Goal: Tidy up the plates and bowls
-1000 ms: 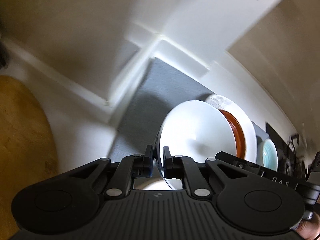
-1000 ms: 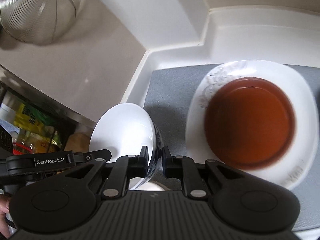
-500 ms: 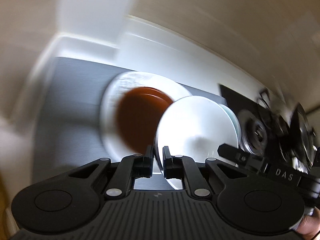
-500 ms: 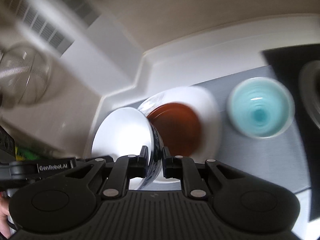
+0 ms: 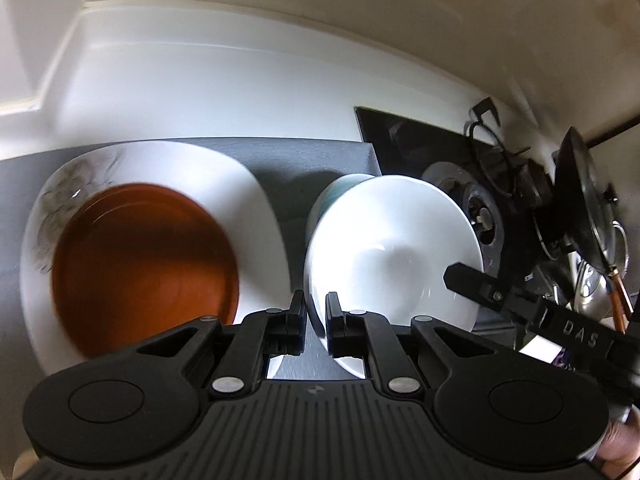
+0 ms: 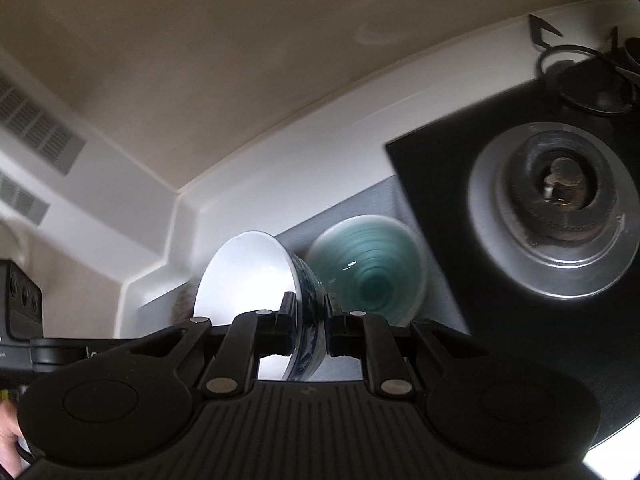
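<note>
While both grippers clamp the rim of one white bowl (image 5: 394, 248), it hangs tilted above the grey mat (image 5: 304, 160), its mouth turned toward the left wrist camera. The left gripper (image 5: 316, 314) pinches the rim at the bowl's 7 o'clock edge, one finger inside and one outside. The right gripper (image 6: 310, 318) grips the rim too, with the blue-patterned outer wall (image 6: 308, 292) showing between its fingers.

From the left wrist view, a teal bowl (image 5: 336, 190) sits on the mat just behind the held bowl at 11 o'clock, partly hidden. A brown plate (image 5: 144, 264) rests on a white square plate (image 5: 256, 208) at 9 o'clock. The stove burner (image 6: 556, 208) lies at 2 o'clock in the right wrist view.

The bowl looks like glazed ceramic: stiff, fairly heavy for a rim pinch, slick and chip-prone. Holding the rim at two places seems sensible, since a single pinch could let it swing or slip. If it is meant to nest in the teal bowl, it should probably be levelled and lowered gently, glaze against glaze.
</note>
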`<state>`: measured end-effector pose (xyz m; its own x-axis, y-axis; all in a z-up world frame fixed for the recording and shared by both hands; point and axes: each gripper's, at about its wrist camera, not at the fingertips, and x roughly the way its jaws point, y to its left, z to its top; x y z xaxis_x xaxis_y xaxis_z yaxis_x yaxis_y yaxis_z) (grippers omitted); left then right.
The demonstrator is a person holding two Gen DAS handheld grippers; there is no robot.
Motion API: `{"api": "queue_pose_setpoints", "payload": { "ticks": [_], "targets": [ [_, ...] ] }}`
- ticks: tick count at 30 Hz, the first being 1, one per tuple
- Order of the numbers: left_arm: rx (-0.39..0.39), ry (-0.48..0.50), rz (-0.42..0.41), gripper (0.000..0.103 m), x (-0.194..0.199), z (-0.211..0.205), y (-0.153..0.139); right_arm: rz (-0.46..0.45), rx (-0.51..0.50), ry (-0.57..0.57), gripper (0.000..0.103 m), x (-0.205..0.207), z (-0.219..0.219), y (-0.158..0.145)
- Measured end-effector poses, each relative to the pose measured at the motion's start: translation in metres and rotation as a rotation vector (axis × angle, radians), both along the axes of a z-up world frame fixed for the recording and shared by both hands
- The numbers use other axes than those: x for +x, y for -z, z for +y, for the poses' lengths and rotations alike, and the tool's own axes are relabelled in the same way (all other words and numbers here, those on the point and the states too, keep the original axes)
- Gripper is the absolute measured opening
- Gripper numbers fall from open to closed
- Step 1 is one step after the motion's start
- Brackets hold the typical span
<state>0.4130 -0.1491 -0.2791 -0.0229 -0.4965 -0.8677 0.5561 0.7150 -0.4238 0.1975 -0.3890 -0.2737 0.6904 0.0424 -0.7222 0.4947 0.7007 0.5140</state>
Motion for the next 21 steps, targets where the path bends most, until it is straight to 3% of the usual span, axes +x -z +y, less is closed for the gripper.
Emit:
{"api": "queue_pose_setpoints", "payload": {
  "ticks": [14, 21],
  "targets": [
    [0.112, 0.068, -0.024, 0.01, 0.018, -0.071, 0.019, 0.044, 0.019, 0.069, 0.013, 0.011, -0.031, 0.046],
    [0.144, 0.081, -0.053, 0.01, 0.013, -0.084, 0.027, 0.099, -0.073, 0.031, 0.012, 0.019, -0.026, 0.05]
  ]
}}
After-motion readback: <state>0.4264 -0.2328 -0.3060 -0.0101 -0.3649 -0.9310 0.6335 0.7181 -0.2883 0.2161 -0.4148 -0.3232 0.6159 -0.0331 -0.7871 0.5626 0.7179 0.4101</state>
